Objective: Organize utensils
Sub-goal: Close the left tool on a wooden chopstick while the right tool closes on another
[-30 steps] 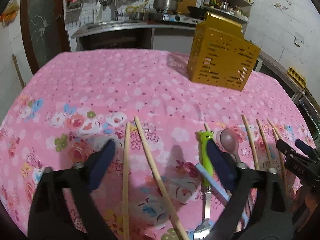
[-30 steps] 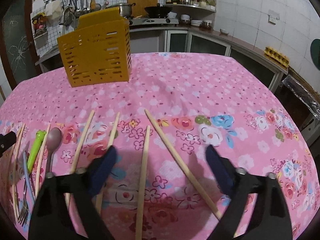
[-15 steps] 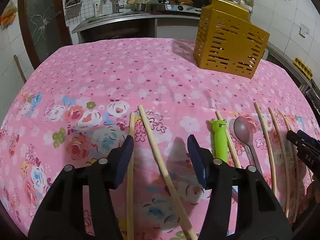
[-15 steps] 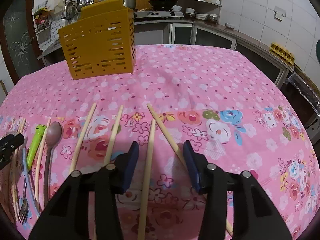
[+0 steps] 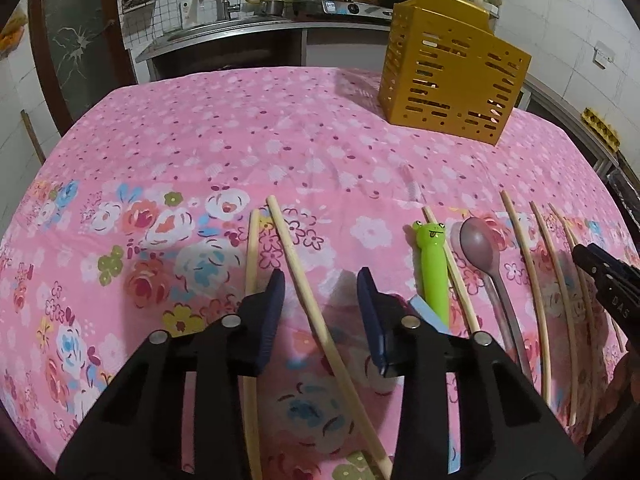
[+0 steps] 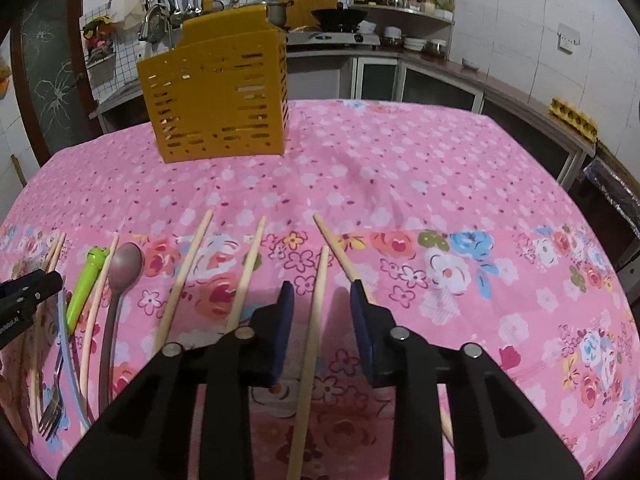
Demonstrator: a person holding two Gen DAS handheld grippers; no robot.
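Observation:
Several wooden chopsticks, a green frog-handled fork (image 5: 432, 264), a brownish spoon (image 5: 480, 248) and a blue stick lie in a row on the pink floral tablecloth (image 5: 280, 140). My left gripper (image 5: 321, 284) is open, its jaws straddling one chopstick (image 5: 304, 276) without touching it; another chopstick (image 5: 251, 248) lies just left. My right gripper (image 6: 322, 292) is open, straddling a chopstick (image 6: 316, 304). The fork (image 6: 86, 280) and spoon (image 6: 120, 276) lie to its left. A yellow slotted utensil holder (image 5: 448, 72) stands at the back, also in the right wrist view (image 6: 218, 96).
Kitchen counter with stove, pots and hanging tools stands behind the table (image 6: 332, 36). The right gripper's tip shows at the right edge of the left wrist view (image 5: 600, 272); the left gripper's tip shows at the left edge of the right wrist view (image 6: 28, 292).
Both grippers' jaws have narrowed from wide open to partly closed around a chopstick each, and both have tilted to look further across the table.

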